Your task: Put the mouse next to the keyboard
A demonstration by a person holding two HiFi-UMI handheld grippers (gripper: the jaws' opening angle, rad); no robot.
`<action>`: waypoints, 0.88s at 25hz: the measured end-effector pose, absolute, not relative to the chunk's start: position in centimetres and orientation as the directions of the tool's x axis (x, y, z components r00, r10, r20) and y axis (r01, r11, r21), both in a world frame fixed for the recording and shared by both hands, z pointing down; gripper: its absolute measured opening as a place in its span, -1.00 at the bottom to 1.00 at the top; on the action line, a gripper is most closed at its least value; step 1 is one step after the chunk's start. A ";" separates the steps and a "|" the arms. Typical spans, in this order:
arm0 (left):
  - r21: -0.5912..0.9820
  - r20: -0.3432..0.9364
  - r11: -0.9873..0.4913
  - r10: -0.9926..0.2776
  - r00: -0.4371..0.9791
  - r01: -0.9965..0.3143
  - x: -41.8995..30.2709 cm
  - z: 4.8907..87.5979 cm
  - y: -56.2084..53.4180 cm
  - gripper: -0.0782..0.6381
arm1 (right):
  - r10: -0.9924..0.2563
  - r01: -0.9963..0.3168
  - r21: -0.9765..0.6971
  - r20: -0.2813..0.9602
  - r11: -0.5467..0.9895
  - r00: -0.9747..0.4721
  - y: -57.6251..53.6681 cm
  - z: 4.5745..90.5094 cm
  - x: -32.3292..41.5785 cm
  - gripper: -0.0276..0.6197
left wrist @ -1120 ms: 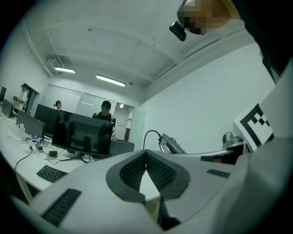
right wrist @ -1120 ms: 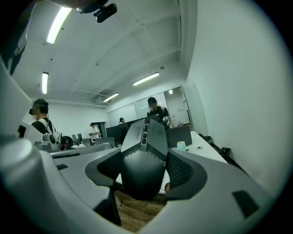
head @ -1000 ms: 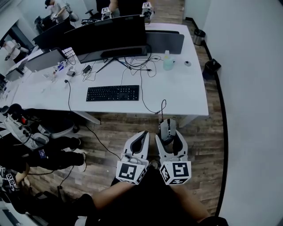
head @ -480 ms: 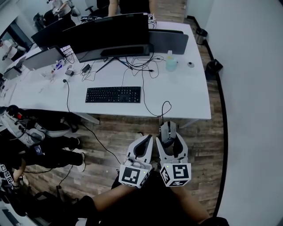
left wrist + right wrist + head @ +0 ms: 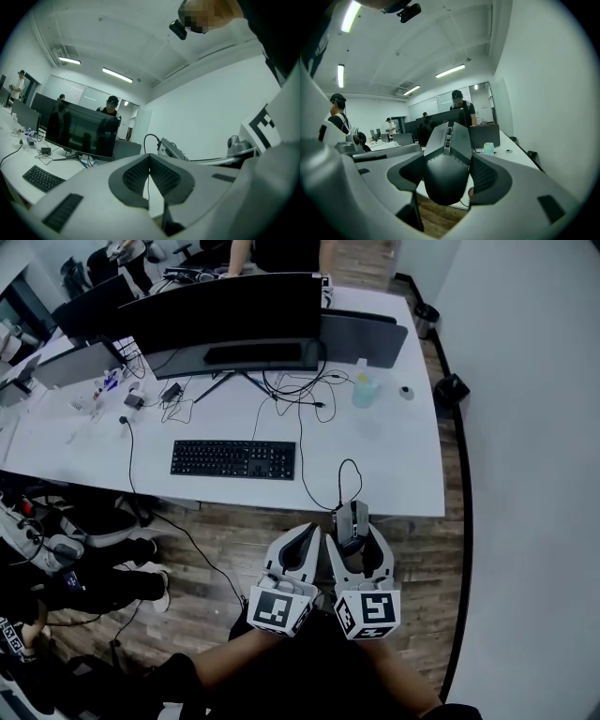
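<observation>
Black mouse [image 5: 352,518] sits clamped in the right gripper [image 5: 354,538], nearer the white desk [image 5: 394,465] than a second ago. Left gripper [image 5: 304,532] is closed on nothing; the keyboard [image 5: 233,459] lies well ahead, so the carry likely goes on.

Just ahead of the right tongs [image 5: 353,532], a strip of wood floor [image 5: 234,545], then bare white desk [image 5: 398,465], open to the right of the keyboard [image 5: 233,459]. Across that gap, a looping black cable [image 5: 301,437]. Farther ahead, a small bottle [image 5: 364,390], tangled wires [image 5: 298,381], a wide monitor [image 5: 230,313].
</observation>
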State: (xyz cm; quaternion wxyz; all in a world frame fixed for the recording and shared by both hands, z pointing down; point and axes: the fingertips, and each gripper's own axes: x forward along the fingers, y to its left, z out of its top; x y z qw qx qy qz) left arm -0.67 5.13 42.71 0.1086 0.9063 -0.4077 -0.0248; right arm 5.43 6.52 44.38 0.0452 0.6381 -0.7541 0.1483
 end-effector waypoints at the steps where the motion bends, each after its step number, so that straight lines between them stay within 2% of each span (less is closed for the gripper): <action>1: 0.228 0.044 -0.640 -0.746 0.664 -0.734 -0.7 42.7 4.0 -0.77 | -0.948 -0.975 -0.170 0.263 0.140 -0.182 5.6 44.5 5.4 0.02; 13: 0.276 0.039 -0.665 -0.713 0.700 -0.694 -1.4 43.0 -9.2 -0.77 | -0.940 -0.980 -0.183 0.313 0.081 -0.136 -7.2 45.3 5.1 0.02; 22: 0.261 0.029 -0.706 -0.676 0.736 -0.659 -1.7 42.3 -15.2 -0.77 | -0.949 -0.976 -0.218 0.304 0.015 -0.082 -12.9 44.8 5.6 0.02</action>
